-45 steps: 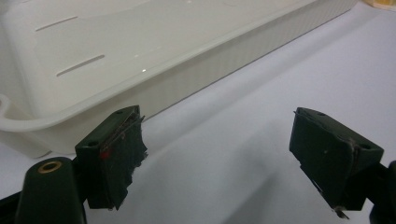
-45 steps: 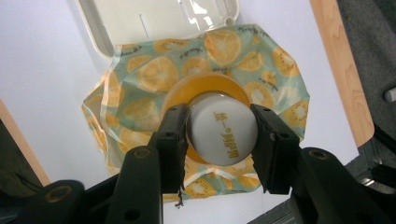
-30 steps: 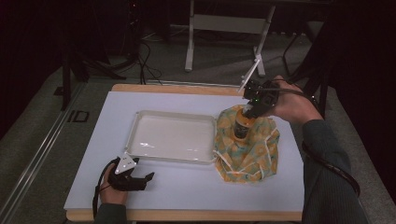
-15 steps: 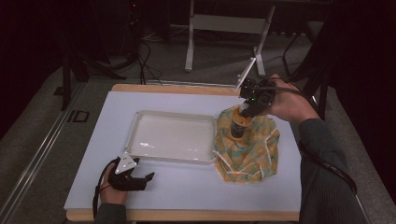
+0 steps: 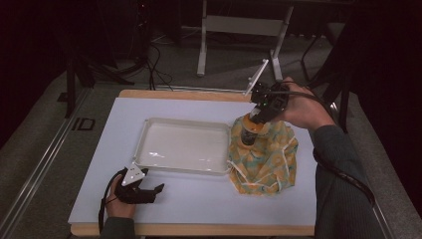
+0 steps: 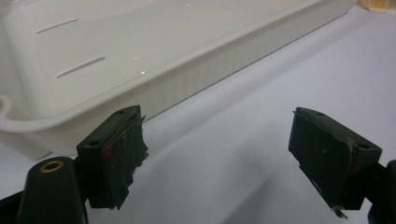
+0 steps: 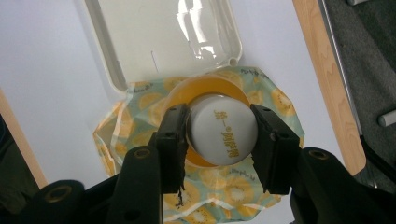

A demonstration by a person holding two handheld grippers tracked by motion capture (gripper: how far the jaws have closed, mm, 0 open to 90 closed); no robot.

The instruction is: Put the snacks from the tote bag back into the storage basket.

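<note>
We're looking down our right tool (image 7: 218, 140) and its jaws are clamped on the white cap (image 7: 223, 133) of an orange bottle (image 5: 250, 130). The bottle stands upright, long axis vertical, cap pointing up at us, seated in a lemon-print bag (image 5: 263, 157) on the bench (image 5: 199, 196), just right of the white tray (image 5: 184, 146) and touching its edge. Our left tool (image 6: 217, 156) rests low on the bench by the tray's near corner, jaws wide apart, nothing between them.
</note>
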